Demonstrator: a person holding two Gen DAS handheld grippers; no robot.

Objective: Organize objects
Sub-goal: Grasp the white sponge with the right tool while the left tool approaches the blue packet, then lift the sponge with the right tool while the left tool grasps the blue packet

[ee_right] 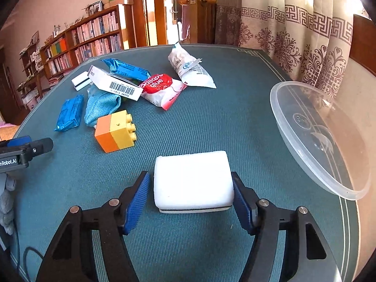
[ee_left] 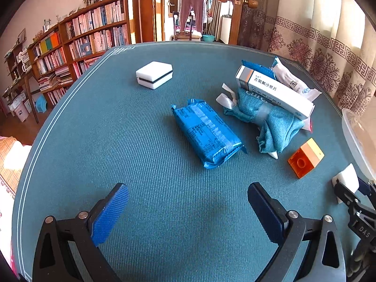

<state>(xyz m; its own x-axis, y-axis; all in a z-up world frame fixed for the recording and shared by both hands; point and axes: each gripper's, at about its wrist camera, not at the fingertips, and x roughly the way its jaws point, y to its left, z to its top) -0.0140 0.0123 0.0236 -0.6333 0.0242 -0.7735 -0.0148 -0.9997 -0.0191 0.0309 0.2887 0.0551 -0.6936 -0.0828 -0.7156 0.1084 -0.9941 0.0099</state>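
Note:
A white sponge lies flat on the teal tablecloth between the pads of my right gripper. The right pad is at its edge; a thin strip of cloth shows beside the left pad. My left gripper is open wide over bare cloth, with a blue foil packet just ahead of it. Beyond lie a second white sponge, a medicine box on a teal rag, and an orange-and-yellow block. In the left wrist view the right gripper shows at the right edge.
A clear plastic lid overhangs the table's right edge. A red-and-white glue packet, a white pouch and another blue packet lie at the back. The left gripper shows at the left. Bookshelves and curtains surround the table.

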